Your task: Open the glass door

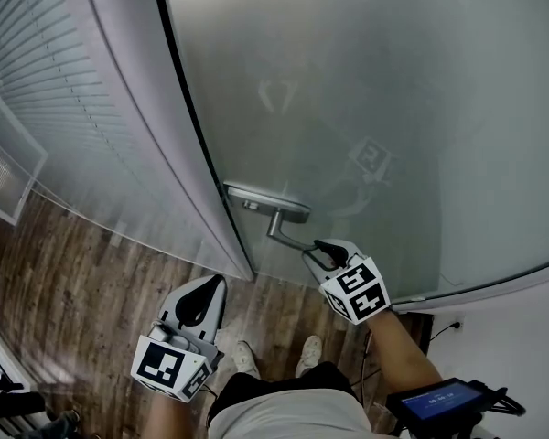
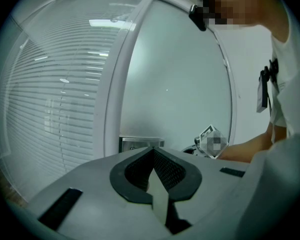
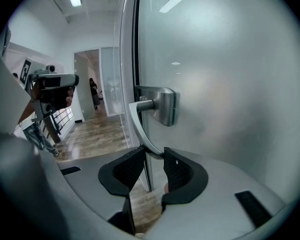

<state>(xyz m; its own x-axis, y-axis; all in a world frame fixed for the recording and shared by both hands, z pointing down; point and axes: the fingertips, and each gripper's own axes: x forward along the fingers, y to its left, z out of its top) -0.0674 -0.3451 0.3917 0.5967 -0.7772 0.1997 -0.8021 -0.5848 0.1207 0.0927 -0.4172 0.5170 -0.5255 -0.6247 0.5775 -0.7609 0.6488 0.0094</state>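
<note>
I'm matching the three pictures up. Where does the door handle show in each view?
Head view: handle lower centre, under its plate.
Left gripper view: only its plate, low centre.
Right gripper view: handle centre, running down between the jaws.
Shared landmark: frosted glass door.
</note>
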